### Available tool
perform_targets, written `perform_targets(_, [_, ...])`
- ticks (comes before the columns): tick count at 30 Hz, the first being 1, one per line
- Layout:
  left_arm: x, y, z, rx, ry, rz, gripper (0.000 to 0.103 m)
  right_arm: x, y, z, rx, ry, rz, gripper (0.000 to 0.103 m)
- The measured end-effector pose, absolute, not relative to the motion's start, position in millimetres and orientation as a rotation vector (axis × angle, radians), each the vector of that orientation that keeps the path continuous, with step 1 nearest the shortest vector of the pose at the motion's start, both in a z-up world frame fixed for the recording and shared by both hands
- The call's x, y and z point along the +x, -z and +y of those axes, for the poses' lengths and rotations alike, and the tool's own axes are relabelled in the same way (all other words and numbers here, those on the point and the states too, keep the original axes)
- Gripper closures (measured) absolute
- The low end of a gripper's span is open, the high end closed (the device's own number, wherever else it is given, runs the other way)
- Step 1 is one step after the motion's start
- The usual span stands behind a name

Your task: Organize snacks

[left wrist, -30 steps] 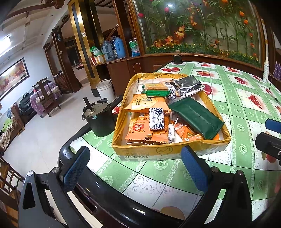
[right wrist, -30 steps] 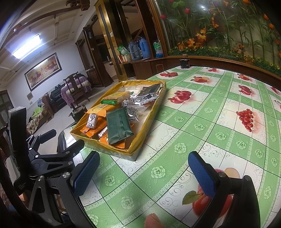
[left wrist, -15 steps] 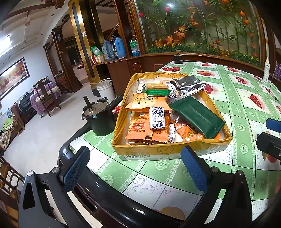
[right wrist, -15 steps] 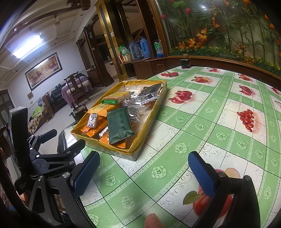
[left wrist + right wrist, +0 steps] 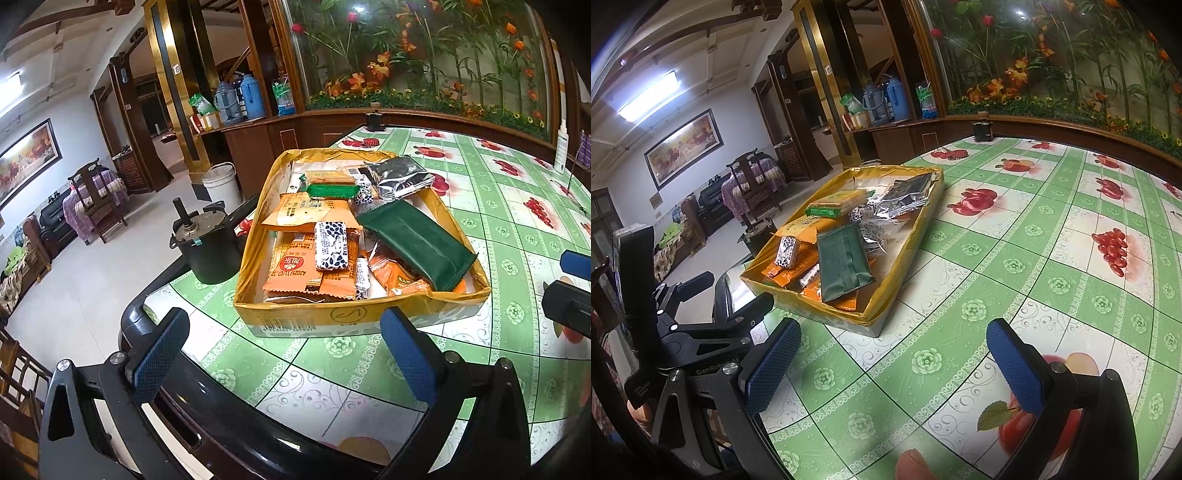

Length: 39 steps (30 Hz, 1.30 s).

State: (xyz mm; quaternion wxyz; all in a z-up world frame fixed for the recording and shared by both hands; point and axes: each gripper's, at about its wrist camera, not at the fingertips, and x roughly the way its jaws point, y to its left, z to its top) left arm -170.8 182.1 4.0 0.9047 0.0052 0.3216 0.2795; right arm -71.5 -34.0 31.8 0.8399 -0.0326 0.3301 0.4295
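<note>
A shallow yellow cardboard box (image 5: 354, 315) (image 5: 916, 236) sits on the green floral tablecloth, filled with several snack packets. On top lie a dark green packet (image 5: 415, 240) (image 5: 842, 262), orange packets (image 5: 295, 266), a small blue-and-white packet (image 5: 331, 245) (image 5: 786, 252), a green bar (image 5: 332, 190) and a silver-black bag (image 5: 400, 177) (image 5: 905, 197). My left gripper (image 5: 286, 354) stands open just short of the box's near wall, holding nothing. To the right of the box my right gripper (image 5: 892, 363) is open over bare tablecloth.
A black pot (image 5: 207, 243) stands at the table's left edge beside the box. A small dark container (image 5: 983, 130) sits at the far edge by the planter wall. A white bottle (image 5: 561, 147) stands at the far right. Beyond the left edge the floor drops away.
</note>
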Motion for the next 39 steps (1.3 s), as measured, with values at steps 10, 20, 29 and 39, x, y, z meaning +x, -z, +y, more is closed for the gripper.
perform_targets(10, [-170.7,-0.8,183.2,0.009,-0.578,0.667,0.0,-70.9,-32.6,-33.8,-0.069,-0.907,0.698,0.002])
perform_targets(20, [-171.2,-0.6,184.2,0.006,-0.575,0.669,0.0,-70.8,-32.9,-33.7,-0.069,-0.907,0.698,0.002])
perform_targets(29, [-170.2,-1.2,184.4,0.007,-0.581,0.67,0.0,-70.9,-33.3,-33.5,-0.069,-0.907,0.698,0.002])
perform_targets(39, [-171.4,-0.8,184.7,0.006,-0.582,0.669,0.0,-71.3,-33.1,-33.3,-0.07,-0.906,0.698,0.002])
